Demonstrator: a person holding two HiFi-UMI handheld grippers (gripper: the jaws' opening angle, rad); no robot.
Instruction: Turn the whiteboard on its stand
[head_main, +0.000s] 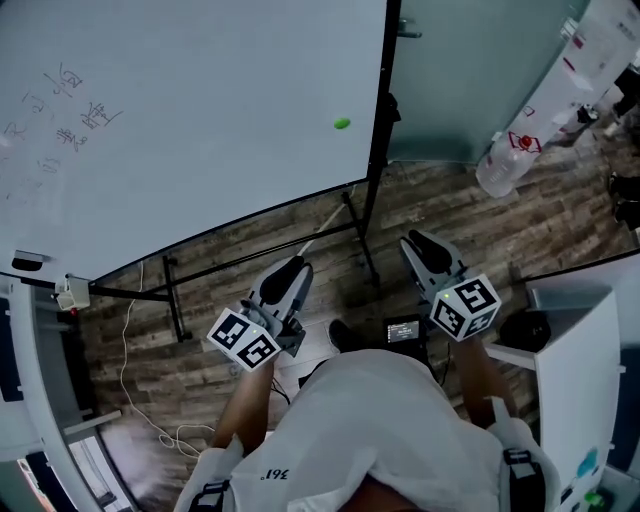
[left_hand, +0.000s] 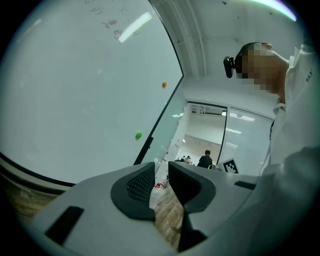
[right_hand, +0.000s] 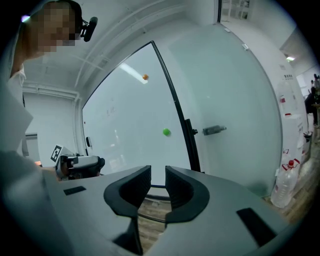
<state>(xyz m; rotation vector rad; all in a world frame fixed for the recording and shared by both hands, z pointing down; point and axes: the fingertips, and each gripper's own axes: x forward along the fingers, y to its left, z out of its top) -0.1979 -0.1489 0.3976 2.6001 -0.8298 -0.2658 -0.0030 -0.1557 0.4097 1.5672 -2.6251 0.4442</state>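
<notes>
The whiteboard (head_main: 200, 100) fills the upper left of the head view, with faint writing at its left and a green magnet (head_main: 342, 124) near its right edge. Its black stand post (head_main: 378, 150) runs down to feet on the wood floor. My left gripper (head_main: 295, 268) and right gripper (head_main: 418, 240) are both held back from the board's lower edge, touching nothing. In the left gripper view the left gripper (left_hand: 161, 175) is open and empty, with the board (left_hand: 75, 100) to its left. The right gripper (right_hand: 158, 182) is open and empty too, facing the board (right_hand: 130, 130) and its post.
A big water bottle (head_main: 520, 150) leans at the far right by a glass wall (right_hand: 235, 100) with a handle (right_hand: 215, 130). A white cabinet (head_main: 580, 350) stands at my right. A white cable (head_main: 150, 420) lies on the floor at the left, near a stand foot (head_main: 175, 300).
</notes>
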